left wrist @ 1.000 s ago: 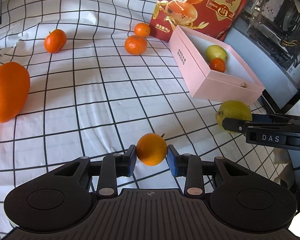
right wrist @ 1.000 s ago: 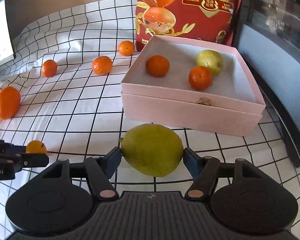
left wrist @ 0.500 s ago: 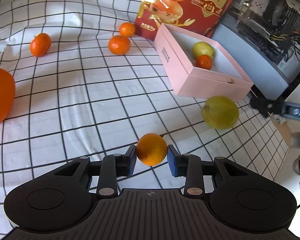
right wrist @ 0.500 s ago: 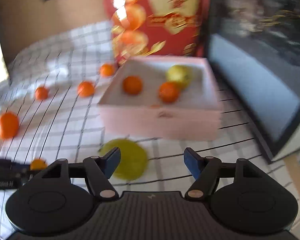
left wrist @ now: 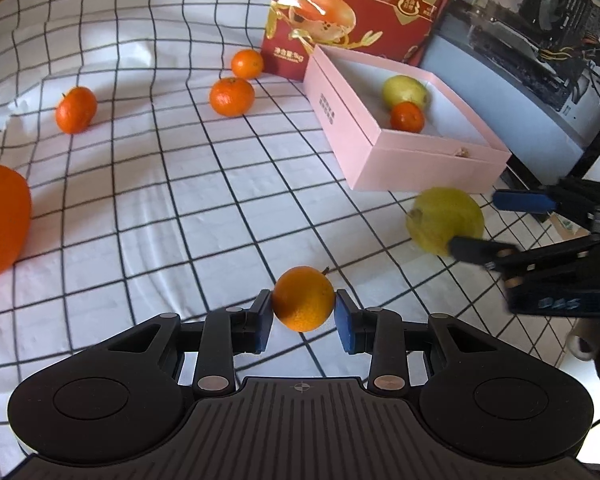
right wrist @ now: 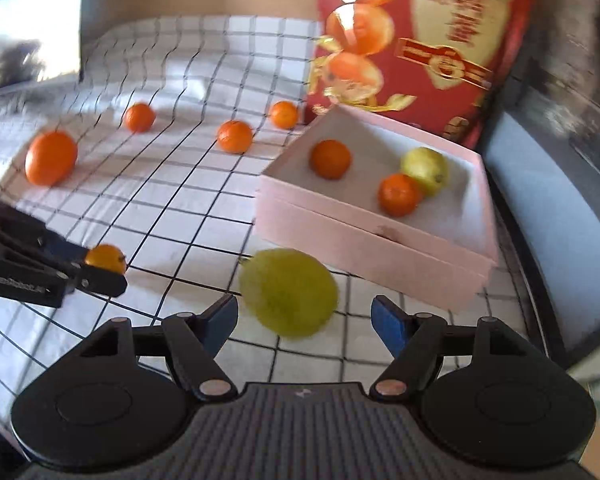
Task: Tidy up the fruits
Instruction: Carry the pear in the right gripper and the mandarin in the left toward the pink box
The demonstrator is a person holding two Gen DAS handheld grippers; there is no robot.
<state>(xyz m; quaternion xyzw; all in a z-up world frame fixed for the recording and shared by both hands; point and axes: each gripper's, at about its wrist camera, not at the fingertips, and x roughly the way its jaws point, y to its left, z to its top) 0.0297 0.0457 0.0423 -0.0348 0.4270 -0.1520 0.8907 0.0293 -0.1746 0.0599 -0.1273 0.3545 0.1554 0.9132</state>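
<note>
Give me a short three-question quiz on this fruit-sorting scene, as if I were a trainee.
1. True or false: the left gripper has its jaws shut on a small orange.
2. How many fruits lie in the pink box?
A. two B. three C. five
3. Fill in: the yellow-green fruit in front of the right gripper rests on the ______ tablecloth.

Key: 1. True. 2. B: two mandarins and one yellow-green fruit. 3. Checked; the right jaws stand apart from the fruit, having just opened.
</note>
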